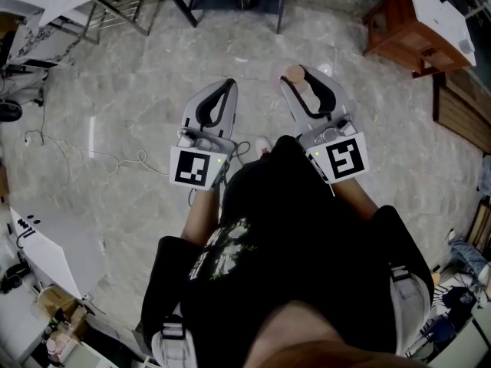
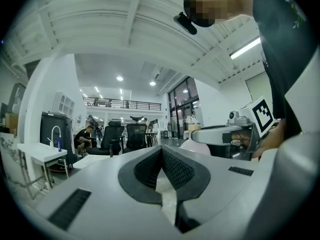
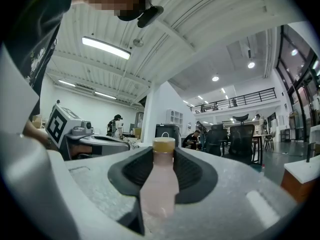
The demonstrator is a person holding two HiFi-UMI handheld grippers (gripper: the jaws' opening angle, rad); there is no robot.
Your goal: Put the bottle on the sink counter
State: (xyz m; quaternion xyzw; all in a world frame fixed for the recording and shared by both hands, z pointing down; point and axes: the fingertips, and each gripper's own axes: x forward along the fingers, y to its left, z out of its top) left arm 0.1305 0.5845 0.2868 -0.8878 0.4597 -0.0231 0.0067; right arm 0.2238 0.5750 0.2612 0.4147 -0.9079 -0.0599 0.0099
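Bottle [image 3: 160, 184] upright, clamped between right gripper [image 3: 163, 153] jaws.

The bottle [image 3: 159, 184] is pale pink, and its cap [image 3: 164, 144] is a dull yellow-tan. The left gripper [image 2: 161, 150] and the right gripper [image 3: 164, 151] both have light grey shells with black, fine-ribbed pads [image 3: 192, 171]. Each carries a marker cube [image 1: 345, 158] patterned in black squares on white. The floor [image 1: 115, 113] is marbled grey-beige. The person's shirt [image 1: 299, 221] is black with a pale print. At the far right is a reddish-brown wooden table [image 1: 399, 21].
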